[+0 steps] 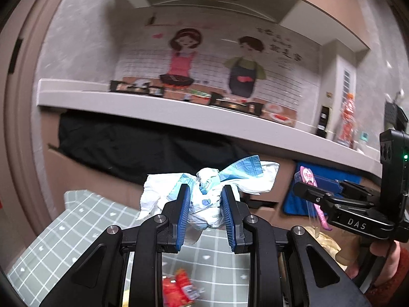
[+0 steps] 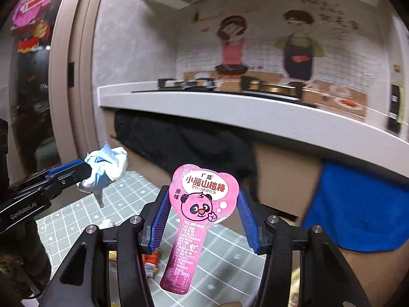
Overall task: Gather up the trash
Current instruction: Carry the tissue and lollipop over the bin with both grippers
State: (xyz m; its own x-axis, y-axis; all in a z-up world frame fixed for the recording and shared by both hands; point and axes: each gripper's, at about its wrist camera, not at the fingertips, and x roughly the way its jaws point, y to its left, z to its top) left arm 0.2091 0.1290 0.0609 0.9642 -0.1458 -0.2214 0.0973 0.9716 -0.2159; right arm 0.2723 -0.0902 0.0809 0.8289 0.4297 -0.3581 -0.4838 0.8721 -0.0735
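My left gripper [image 1: 206, 192] is shut on a crumpled white and blue wrapper [image 1: 207, 194], held up above the grey checked tablecloth [image 1: 64, 232]. The same wrapper [image 2: 107, 166] shows at the left of the right wrist view, at the tip of the left gripper [image 2: 84, 171]. My right gripper [image 2: 203, 199] holds a pink candy wrapper with a panda face [image 2: 202, 204] by its wide heart-shaped top, its blue pads against both edges. That pink wrapper [image 1: 306, 176] and the right gripper [image 1: 306, 192] appear at the right of the left wrist view. A red wrapper [image 1: 179, 289] lies on the cloth below.
A white counter [image 1: 179, 110] with a gas hob [image 1: 230, 103] runs across ahead. Under it hang a black cloth [image 2: 184, 140] and a blue towel [image 2: 358, 209] over brown cardboard [image 2: 281, 174]. A cartoon poster [image 1: 212, 58] covers the wall. A hand in a red sleeve [image 1: 391, 266] holds the right gripper.
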